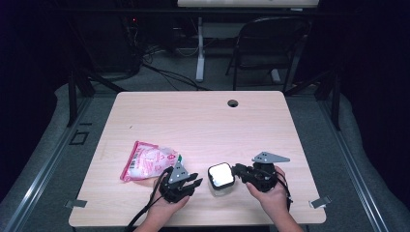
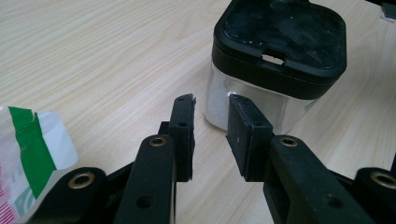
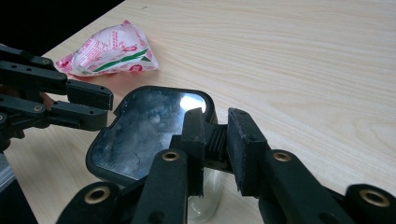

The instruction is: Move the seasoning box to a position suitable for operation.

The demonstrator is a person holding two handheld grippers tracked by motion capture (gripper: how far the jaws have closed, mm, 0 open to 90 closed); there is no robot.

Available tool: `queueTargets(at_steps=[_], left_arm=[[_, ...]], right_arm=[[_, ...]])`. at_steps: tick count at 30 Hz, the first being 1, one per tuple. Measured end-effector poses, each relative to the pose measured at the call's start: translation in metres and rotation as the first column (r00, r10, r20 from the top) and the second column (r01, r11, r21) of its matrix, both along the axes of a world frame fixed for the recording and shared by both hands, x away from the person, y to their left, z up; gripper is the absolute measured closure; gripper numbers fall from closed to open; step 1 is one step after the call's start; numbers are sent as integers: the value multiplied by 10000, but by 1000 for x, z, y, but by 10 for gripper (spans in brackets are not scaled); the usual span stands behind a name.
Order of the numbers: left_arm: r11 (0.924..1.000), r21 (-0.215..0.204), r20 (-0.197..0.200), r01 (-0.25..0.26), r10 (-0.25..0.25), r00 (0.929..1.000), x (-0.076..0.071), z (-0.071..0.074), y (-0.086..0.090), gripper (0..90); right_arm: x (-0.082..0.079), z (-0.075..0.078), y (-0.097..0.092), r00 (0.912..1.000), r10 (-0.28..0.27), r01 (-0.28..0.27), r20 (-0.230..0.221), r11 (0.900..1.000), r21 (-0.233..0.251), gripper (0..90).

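Note:
A small clear square container (image 1: 221, 189) with a black lid (image 3: 140, 126) stands near the table's front edge. My right gripper (image 1: 237, 170) reaches it from the right; in the right gripper view its jaws (image 3: 217, 114) are shut on the ridged tab (image 3: 215, 142) at the lid's edge. My left gripper (image 1: 197, 181) lies just left of the container, open. Its fingertips (image 2: 187, 100) stand close to the container's near corner (image 2: 219, 107) with nothing pinched between them. A pink, white and green plastic bag (image 1: 147, 162) lies on the table to the left of the left hand.
The light wood table (image 1: 203, 121) has a cable hole (image 1: 233, 103) near its far edge. A folding chair (image 1: 270, 48) and a desk leg stand beyond it. Both of the person's hands come in over the front edge.

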State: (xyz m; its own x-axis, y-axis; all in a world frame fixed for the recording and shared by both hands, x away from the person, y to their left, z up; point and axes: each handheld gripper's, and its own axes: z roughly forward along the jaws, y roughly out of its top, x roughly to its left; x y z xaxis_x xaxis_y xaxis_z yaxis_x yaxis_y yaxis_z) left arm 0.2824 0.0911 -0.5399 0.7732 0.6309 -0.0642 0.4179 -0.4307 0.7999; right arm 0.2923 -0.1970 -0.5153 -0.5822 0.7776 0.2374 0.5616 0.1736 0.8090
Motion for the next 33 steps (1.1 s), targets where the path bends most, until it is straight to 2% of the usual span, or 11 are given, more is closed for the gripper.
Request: queueTargets(at_steps=[15,19,23,25,28,33], left_arm=[[9999,-130,78,68,-67,9999,-2,3,0,752],[9998,-165,7,125,-125,9999,-2,4,0,792],[9997,-204,-17,154,-155,9999,-2,6,-1,813],[9996,-219,-36,174,-175,9998,-2,6,-2,821],[9995,-135,-58,281,-282,9996,-2,6,-3,838],[9994,-165,-64,301,-302,9995,-3,6,-5,847]], right_arm=[[-6,2,1,10000,-5,3,-95,9999,-165,788],[-7,3,2,9994,115,-116,-311,9999,-36,802],[-8,4,4,9999,133,-134,-79,9998,-176,814],[-8,5,4,10000,88,-88,-35,9999,-88,814],[-7,8,3,9998,4,1,185,9996,-271,832],[-6,5,5,10000,6,-4,61,9994,-337,840]])
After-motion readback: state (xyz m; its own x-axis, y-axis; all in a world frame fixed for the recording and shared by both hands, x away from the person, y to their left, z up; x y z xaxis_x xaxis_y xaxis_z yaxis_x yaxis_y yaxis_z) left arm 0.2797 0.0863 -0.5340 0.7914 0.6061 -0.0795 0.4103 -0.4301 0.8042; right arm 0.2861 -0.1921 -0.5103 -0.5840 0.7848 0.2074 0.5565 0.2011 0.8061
